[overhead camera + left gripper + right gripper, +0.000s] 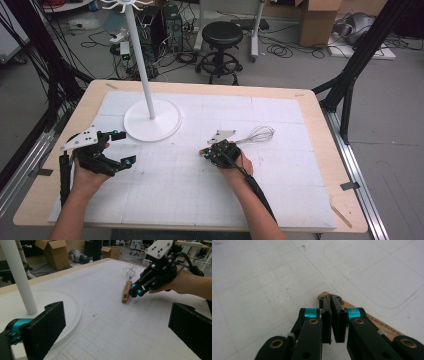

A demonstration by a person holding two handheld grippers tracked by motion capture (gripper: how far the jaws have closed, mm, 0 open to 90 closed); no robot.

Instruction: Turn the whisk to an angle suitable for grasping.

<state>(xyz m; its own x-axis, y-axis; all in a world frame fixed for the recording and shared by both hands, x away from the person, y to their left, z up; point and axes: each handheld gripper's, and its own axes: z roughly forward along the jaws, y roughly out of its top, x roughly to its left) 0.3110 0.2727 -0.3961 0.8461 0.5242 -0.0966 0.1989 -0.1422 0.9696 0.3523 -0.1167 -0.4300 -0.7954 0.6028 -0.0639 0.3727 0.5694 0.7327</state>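
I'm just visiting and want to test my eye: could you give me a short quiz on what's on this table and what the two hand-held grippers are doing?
1. True or false: the left gripper has its jaws spread wide with nothing between them.
2. Which lies nearest the right gripper? A) a spoon B) a whisk with a wooden handle C) a cup
3. Fill in: the tall white pole rises from a round white ____.

Key: 1 true; 2 B; 3 base. The right gripper's jaws look closed just above the whisk's handle, not around it.
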